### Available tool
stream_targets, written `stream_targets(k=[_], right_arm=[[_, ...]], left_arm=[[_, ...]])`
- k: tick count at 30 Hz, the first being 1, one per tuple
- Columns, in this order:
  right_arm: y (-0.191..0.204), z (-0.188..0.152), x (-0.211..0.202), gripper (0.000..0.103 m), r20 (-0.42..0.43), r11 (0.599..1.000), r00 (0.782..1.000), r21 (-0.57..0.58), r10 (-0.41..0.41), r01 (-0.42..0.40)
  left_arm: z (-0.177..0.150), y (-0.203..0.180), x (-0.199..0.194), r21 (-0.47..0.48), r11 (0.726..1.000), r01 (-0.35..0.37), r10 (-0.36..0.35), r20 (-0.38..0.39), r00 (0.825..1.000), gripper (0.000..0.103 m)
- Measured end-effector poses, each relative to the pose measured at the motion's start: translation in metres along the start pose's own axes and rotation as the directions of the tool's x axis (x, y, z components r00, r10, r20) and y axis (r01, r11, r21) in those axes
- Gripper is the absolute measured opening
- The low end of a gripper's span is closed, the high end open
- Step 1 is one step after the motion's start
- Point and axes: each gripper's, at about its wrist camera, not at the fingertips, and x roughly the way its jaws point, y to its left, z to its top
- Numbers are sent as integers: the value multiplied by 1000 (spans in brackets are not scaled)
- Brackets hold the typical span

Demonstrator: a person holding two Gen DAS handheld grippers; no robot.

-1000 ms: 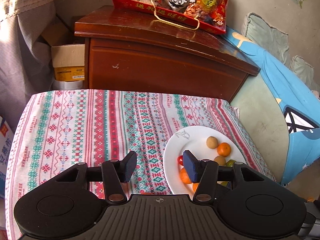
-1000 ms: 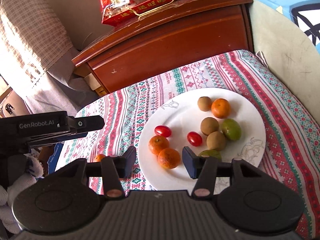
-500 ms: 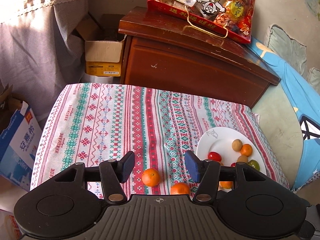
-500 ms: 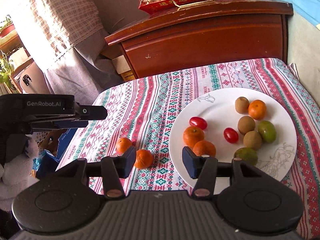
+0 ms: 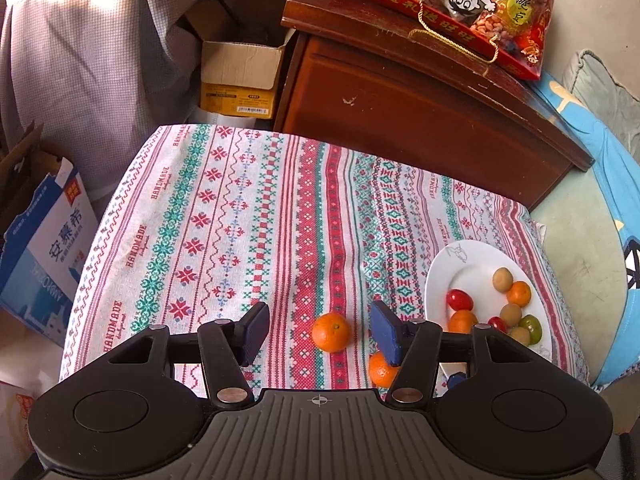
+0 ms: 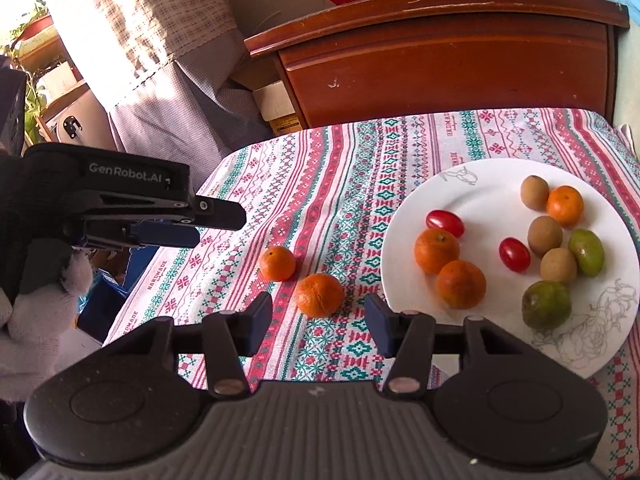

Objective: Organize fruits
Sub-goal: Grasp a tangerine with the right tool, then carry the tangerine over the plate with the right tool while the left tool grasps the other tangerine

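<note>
Two loose oranges lie on the patterned cloth (image 5: 224, 216) left of a white plate (image 6: 484, 196). The plate (image 5: 472, 268) holds oranges, two red cherry tomatoes (image 6: 445, 222), brown round fruits (image 6: 545, 236) and green fruits (image 6: 546, 310). My left gripper (image 5: 320, 334) stands open above the cloth, framing one loose orange (image 5: 331, 331) without touching it; the other orange (image 5: 380, 370) is half hidden behind its right finger. My right gripper (image 6: 318, 320) is open, with the nearer orange (image 6: 319, 294) just ahead of its tips and the farther orange (image 6: 277, 263) beyond. The left gripper (image 6: 208, 224) shows at the left, held by a gloved hand (image 6: 40, 312).
A brown wooden cabinet (image 5: 420, 120) stands behind the table with a red snack bag (image 5: 460, 4) on top. Cardboard boxes (image 5: 240, 76) and a blue-white carton (image 5: 44, 248) sit on the floor to the left, by a curtain (image 6: 132, 40). Blue bedding (image 5: 612, 184) lies to the right.
Both views have swung left across the table, so the plate now sits further right. The two loose oranges on the cloth have come into view ahead of both grippers.
</note>
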Motion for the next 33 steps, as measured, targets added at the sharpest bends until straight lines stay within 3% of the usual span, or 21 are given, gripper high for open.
stream_targets(k=[18, 26, 33], right_arm=[[8, -3, 32, 49, -9, 997, 999, -62, -52, 51], [9, -4, 38, 33, 10, 996, 998, -74, -58, 59], [7, -6, 33, 32, 6, 995, 998, -83, -58, 58]], left_arm=[[-13, -1, 27, 69, 997, -28, 29, -26, 999, 55], [-14, 5, 31, 68, 997, -37, 39, -20, 999, 53], [-16, -1, 32, 95, 995, -14, 14, -6, 1000, 53]])
